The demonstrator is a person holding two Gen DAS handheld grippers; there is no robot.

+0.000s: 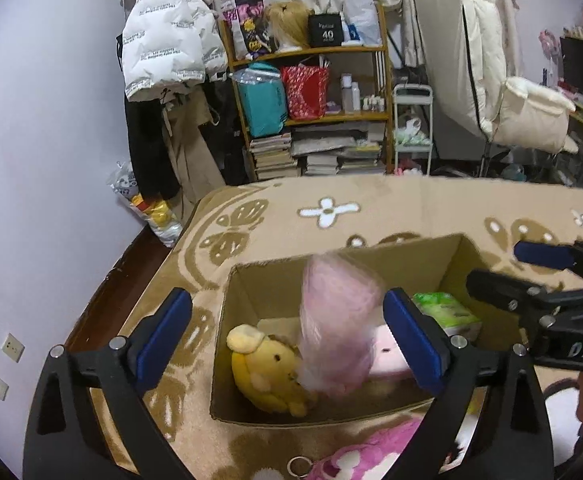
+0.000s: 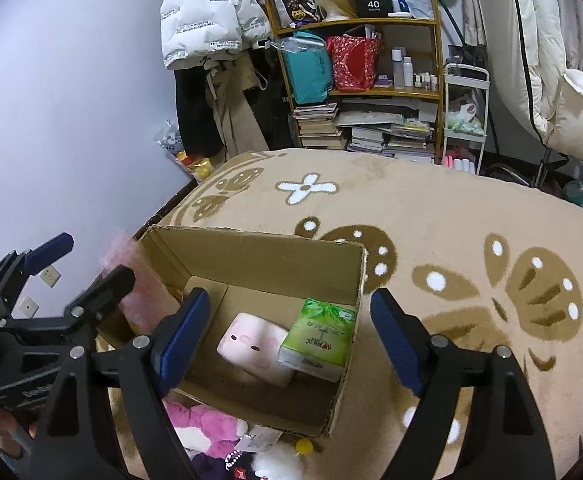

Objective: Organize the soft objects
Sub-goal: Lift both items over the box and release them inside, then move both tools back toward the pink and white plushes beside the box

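Note:
An open cardboard box [image 1: 259, 292] [image 2: 271, 264] stands on a beige rug. Inside lie a yellow plush [image 1: 267, 372], a pink pig cushion [image 1: 387, 356] [image 2: 255, 344] and a green tissue pack [image 1: 447, 312] [image 2: 319, 336]. A blurred pink fluffy toy [image 1: 339, 320] [image 2: 127, 276] is in the air over the box, between the fingers of my left gripper [image 1: 287, 340] [image 2: 91, 260], whose pads stand wide open and clear of it. My right gripper [image 2: 291, 340] [image 1: 503, 266] is open above the box's right half with nothing between its fingers.
A pink and white plush [image 1: 363, 456] [image 2: 203, 424] and small keychain toys [image 2: 243, 464] lie on the rug [image 2: 451, 208] in front of the box. Behind the rug stand a cluttered wooden shelf [image 1: 311, 52], hanging coats [image 1: 167, 40] and a white chair [image 1: 527, 112].

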